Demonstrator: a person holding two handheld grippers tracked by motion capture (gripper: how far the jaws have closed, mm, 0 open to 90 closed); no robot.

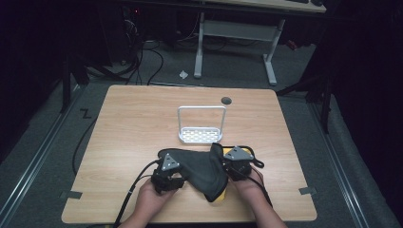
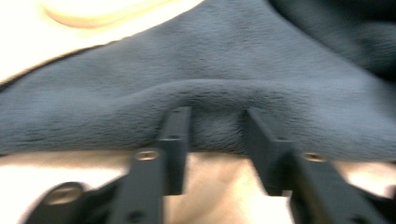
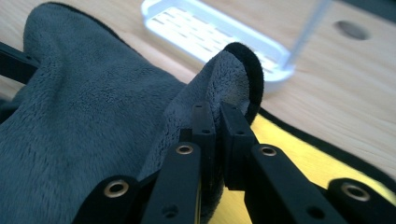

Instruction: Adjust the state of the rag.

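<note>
Right tongs (image 3: 215, 112) pinch my grey cloth's (image 1: 202, 168) folded corner; left tongs (image 2: 215, 123) sit half-open around its edge. Cloth lies low on the surface (image 1: 133, 114), rack (image 1: 201, 135) behind empty.

A dark grey fleecy cloth (image 1: 202, 168) with a thin black hem lies rumpled in the lower middle of the high view, near the front edge of the wooden surface, and a yellow cloth (image 1: 220, 197) peeks out from beneath it at its lower right. In the right gripper view the grey cloth (image 3: 93, 121) fills the left half of the frame, one corner standing up in a fold at centre, with the yellow cloth (image 3: 299, 154) flat at lower right. In the left gripper view the grey cloth (image 2: 224, 65) spans the middle of the frame, its near edge bulging up into a low ridge.
</note>
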